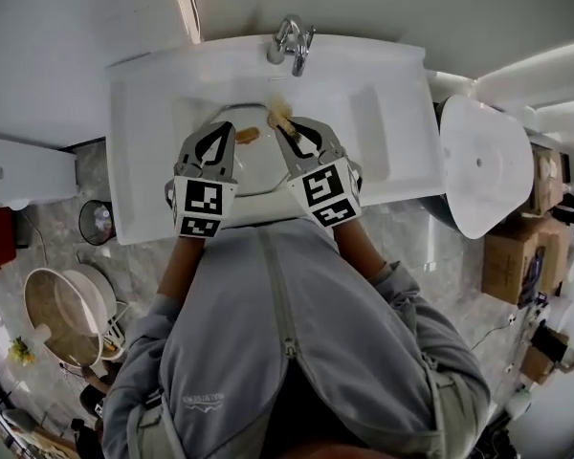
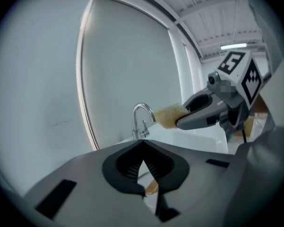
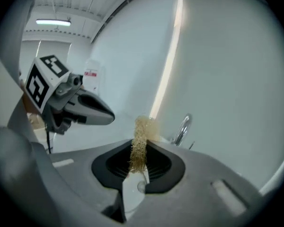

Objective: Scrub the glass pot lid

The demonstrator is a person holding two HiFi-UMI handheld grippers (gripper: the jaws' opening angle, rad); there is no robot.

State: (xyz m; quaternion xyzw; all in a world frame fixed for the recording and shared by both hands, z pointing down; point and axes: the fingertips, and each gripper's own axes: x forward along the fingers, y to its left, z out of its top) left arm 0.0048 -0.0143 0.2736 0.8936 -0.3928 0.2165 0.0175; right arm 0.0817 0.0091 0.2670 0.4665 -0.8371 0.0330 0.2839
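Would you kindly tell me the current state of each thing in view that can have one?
Left hand-held gripper: shut, nothing between its jaws.
Right hand-held gripper: shut on the scrub pad.
Scrub pad: clamped between the jaws, sticking out past their tips.
Glass pot lid: lying in the sink basin, held by neither gripper.
Faucet: no water seen running.

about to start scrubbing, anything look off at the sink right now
Yes: the left gripper is shut on nothing, so no glass lid is held, while the right gripper pinches a tan fibrous scrubber. Only a small brown thing lies in the white sink; I cannot make out the lid.
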